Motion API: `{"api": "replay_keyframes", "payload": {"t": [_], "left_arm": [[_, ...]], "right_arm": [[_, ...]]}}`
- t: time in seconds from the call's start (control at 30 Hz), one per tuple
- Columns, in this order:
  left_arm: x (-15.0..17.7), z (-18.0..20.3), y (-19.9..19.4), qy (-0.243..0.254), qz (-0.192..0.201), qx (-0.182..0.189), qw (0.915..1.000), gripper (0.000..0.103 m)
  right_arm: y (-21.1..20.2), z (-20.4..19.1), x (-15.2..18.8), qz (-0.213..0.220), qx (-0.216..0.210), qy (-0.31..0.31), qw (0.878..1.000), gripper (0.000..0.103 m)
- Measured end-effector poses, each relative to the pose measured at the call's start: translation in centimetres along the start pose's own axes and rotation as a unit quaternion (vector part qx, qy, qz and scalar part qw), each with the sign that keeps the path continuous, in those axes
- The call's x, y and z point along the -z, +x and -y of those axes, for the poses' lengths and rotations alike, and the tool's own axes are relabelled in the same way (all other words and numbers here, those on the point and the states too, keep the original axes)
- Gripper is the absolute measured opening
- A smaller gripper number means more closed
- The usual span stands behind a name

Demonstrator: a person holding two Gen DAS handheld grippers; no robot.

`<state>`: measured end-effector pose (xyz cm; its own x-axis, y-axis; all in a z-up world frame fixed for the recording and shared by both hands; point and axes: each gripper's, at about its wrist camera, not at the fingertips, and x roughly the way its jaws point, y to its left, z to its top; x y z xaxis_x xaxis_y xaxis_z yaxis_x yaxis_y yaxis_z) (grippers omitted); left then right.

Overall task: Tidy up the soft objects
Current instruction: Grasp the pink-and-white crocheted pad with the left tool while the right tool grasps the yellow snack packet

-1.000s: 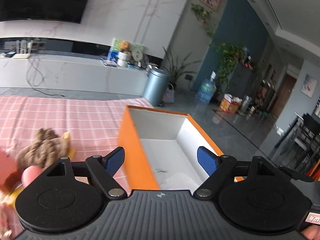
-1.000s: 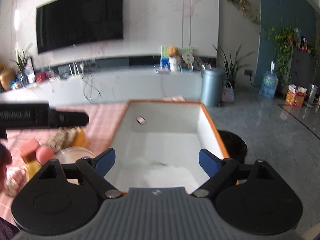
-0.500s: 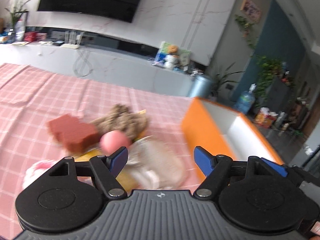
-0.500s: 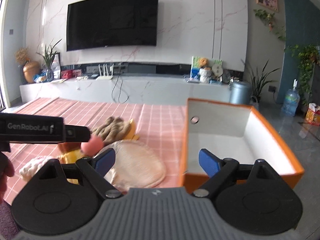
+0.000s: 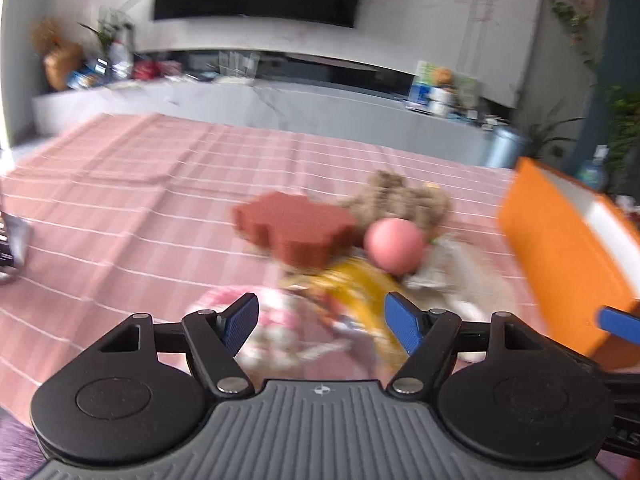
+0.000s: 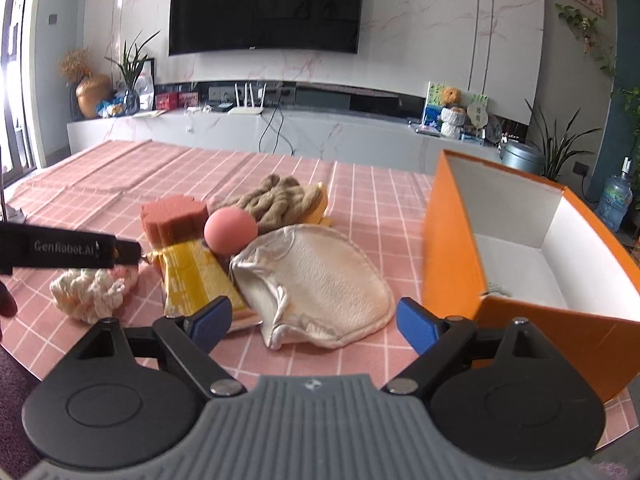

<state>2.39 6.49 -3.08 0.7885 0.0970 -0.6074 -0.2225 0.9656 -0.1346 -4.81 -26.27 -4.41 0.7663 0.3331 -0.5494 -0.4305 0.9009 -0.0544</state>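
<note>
A pile of soft things lies on the pink checked cloth [image 6: 120, 184]: a red-brown sponge [image 6: 174, 218], a pink ball [image 6: 230, 230], a brown knitted piece [image 6: 276, 200], a beige pad [image 6: 316, 276], a yellow packet [image 6: 196, 276] and a white-pink knit bundle [image 6: 90, 292]. An orange box [image 6: 452, 252] with a white inside stands to their right. My right gripper [image 6: 314, 322] is open and empty, just in front of the pad. My left gripper [image 5: 320, 320] is open and empty above the bundle [image 5: 272, 320] and packet [image 5: 360, 284]; this view is blurred.
The left gripper's black body [image 6: 60, 250] reaches in from the left in the right wrist view. The table's front edge runs just under both grippers. A TV wall and a long marble shelf [image 6: 280, 128] lie behind the table.
Both grippers have swung left, away from the orange box and toward the pile of soft things. Both stay open and empty.
</note>
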Motion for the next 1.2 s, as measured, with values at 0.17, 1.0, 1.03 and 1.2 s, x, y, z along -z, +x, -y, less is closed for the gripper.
{"api": "replay_keyframes", "payload": {"t": [0.17, 1.0, 1.03, 1.2], "left_arm": [[0.3, -1.2, 1.0, 0.006, -0.010, -0.067, 0.9977, 0.088], [1.9, -4.2, 5.4, 0.008, -0.039, -0.041, 0.9983, 0.088], [1.8, -4.2, 5.5, 0.009, -0.037, -0.040, 0.9985, 0.087], [1.9, -4.2, 5.7, 0.012, -0.028, -0.039, 0.9988, 0.087]], "right_arm": [[1.2, -1.0, 0.0, -0.007, -0.027, -0.004, 1.000, 0.084], [9.8, -5.4, -1.0, -0.013, -0.160, -0.055, 0.985, 0.066], [10.0, -5.3, -1.0, -0.016, -0.166, -0.051, 0.985, 0.064], [10.9, -5.1, -0.6, -0.025, -0.186, -0.028, 0.982, 0.062]]}}
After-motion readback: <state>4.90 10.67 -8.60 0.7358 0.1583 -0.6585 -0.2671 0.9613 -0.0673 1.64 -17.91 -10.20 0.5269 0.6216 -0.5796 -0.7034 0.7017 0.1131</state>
